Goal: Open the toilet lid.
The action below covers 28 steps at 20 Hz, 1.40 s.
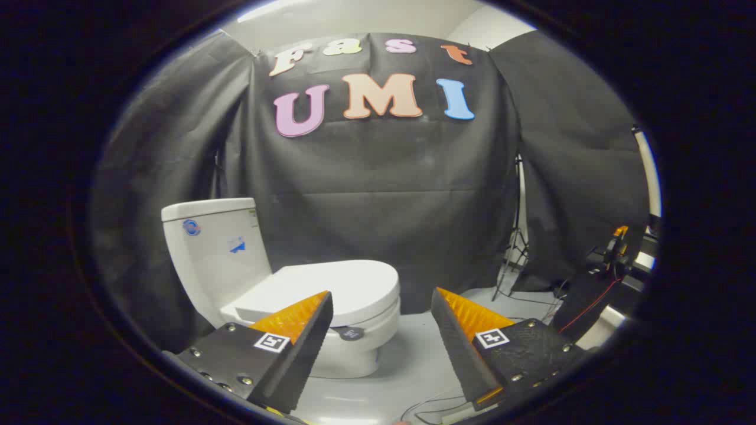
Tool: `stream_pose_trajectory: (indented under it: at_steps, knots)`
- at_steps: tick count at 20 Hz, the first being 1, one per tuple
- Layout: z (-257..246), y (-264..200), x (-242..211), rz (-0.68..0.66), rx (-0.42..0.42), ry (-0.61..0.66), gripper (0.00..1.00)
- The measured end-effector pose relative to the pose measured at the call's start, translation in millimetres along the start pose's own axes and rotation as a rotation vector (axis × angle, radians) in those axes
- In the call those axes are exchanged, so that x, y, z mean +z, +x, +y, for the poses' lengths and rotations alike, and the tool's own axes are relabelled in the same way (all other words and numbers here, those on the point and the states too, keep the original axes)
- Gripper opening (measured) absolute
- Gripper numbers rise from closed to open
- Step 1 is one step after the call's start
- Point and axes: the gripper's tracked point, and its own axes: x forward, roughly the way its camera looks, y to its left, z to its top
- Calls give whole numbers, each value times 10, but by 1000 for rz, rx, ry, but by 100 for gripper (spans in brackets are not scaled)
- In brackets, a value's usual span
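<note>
The gripper [381, 304] is spread wide with nothing between its fingers [295, 348], touching nothing. Just beyond the left finger stands a white toilet [360, 348] on the pale floor [413, 360], its front end partly hidden behind that fingertip. The toilet lid [348, 286] lies shut and flat on the seat, its long axis running from the tank out toward the right, the rounded front end pointing right, toward the gap between the fingers. The tank [215, 254] rises at the toilet's left end, with small blue stickers on its side. Farther off, to the right beyond the right finger, a light stand [517, 236] and loose cables [531, 301] sit at the foot of the black cloth wall [384, 189].
</note>
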Motion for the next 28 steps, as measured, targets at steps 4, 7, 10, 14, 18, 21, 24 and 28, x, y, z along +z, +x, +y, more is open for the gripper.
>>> stream_pose_trajectory:
  at_steps: [4, 7, 10, 14, 18, 21, 24, 28]
  knots:
    - [-130, 52, -126, 31, -28, 26, 99]
    - [-111, 117, -155, 38, -24, 22, 99]
    - [-46, 201, -211, 53, -11, 18, 99]
    - [43, 313, -171, 51, -1, 44, 99]
    - [135, 431, -88, 41, -1, 66, 99]
    - [163, 517, -165, 44, -9, -5, 99]
    - [244, 662, -369, 128, 24, 47, 99]
    - [296, 866, -628, 228, 47, 133, 99]
